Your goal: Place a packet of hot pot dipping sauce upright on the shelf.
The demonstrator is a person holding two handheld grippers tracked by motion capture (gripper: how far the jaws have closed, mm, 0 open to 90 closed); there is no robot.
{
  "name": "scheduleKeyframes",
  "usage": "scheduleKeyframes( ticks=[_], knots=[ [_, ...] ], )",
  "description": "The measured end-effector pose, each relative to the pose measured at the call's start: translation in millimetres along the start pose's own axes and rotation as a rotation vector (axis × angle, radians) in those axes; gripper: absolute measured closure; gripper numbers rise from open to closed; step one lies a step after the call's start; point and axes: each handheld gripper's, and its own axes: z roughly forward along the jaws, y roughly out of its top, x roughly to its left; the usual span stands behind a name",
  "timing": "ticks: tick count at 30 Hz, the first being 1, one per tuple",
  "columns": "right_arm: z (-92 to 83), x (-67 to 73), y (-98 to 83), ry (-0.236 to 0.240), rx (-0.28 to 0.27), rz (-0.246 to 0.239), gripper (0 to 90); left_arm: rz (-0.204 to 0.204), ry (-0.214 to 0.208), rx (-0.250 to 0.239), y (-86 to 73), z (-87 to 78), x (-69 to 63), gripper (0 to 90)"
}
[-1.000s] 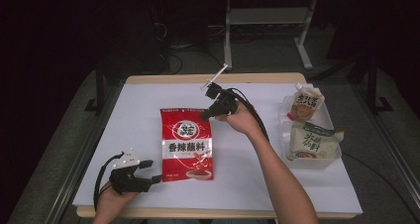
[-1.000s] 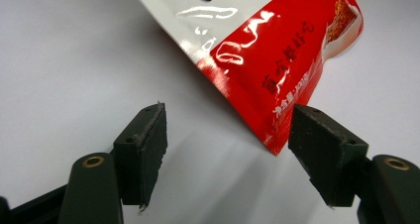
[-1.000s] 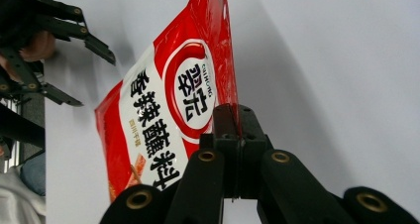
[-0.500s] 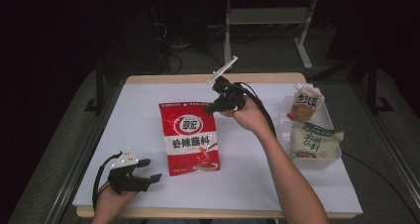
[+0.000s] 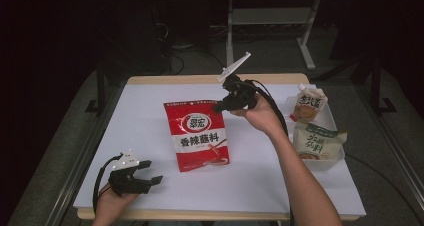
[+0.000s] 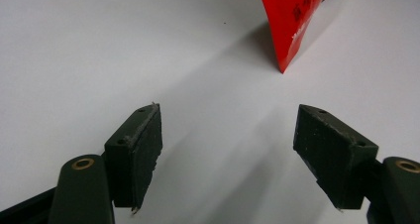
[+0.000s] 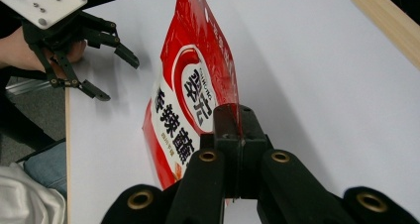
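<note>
White table (image 5: 150, 116) fills centre frame, dark room behind; our right gripper (image 5: 220, 107) fingers pinch the red pouch (image 5: 200, 136), our left gripper (image 5: 152, 172) fingers, just opening, gape empty at lower left.

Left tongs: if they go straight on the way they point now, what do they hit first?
Probably the near corner of the red pouch, slightly right of centre; before it lies just bare white table. The left tongs are open, nothing between them.
</note>
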Motion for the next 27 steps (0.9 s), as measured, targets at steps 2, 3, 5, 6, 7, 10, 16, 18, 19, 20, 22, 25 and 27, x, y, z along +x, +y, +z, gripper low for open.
scheduleKeyframes(
  ticks=[2,3,5,6,7,10,16,18,19,20,22,25,27],
  knots=[
    [-5.3,3.0,1.2,-0.004,0.000,-0.012,90.0,-0.004,0.001,-0.002,0.0,-0.3,-0.3,26.7],
    [-5.3,3.0,1.2,-0.004,0.000,-0.012,90.0,-0.002,0.001,-0.002,0.1,-0.5,-0.3,26.7],
    [-9.1,5.1,2.2,-0.012,-0.004,-0.022,90.0,-0.002,0.001,-0.002,0.0,-0.4,-0.3,26.7],
    [-13.7,7.9,3.1,-0.013,0.000,-0.026,90.0,-0.002,0.001,-0.002,0.0,-0.4,-0.4,26.5],
    [-13.7,7.9,3.1,-0.013,0.000,-0.026,90.0,-0.005,0.000,-0.001,-0.1,-0.3,-0.5,26.5],
    [-19.9,9.7,3.4,-0.021,-0.007,-0.043,90.0,-0.009,0.001,-0.001,-0.1,-0.3,-0.4,26.2],
    [-30.3,11.0,3.0,-0.025,-0.022,-0.056,90.0,-0.011,0.006,-0.004,-0.3,-0.2,1.5,24.8],
    [-33.1,11.3,2.5,-0.026,-0.027,-0.055,90.0,-0.014,0.007,-0.004,-0.4,-0.3,1.4,24.6],
    [-34.0,11.8,2.5,-0.024,-0.025,-0.050,90.0,-0.014,0.008,-0.005,-0.5,-0.5,1.5,24.4],
    [-35.1,11.5,2.4,-0.029,-0.025,-0.057,90.0,-0.014,0.009,-0.004,-0.6,-0.8,1.7,24.2],
    [-39.0,11.8,2.4,-0.033,-0.026,-0.059,90.0,-0.021,0.011,-0.006,-0.9,-2.0,2.8,24.0],
    [-41.8,12.1,2.7,-0.031,-0.030,-0.061,90.0,-0.021,0.019,-0.009,-1.0,-3.1,3.8,23.4],
    [-44.4,12.8,3.1,-0.036,-0.035,-0.055,90.0,-0.024,0.021,-0.011,-1.2,-4.0,4.5,23.0]
  ],
)
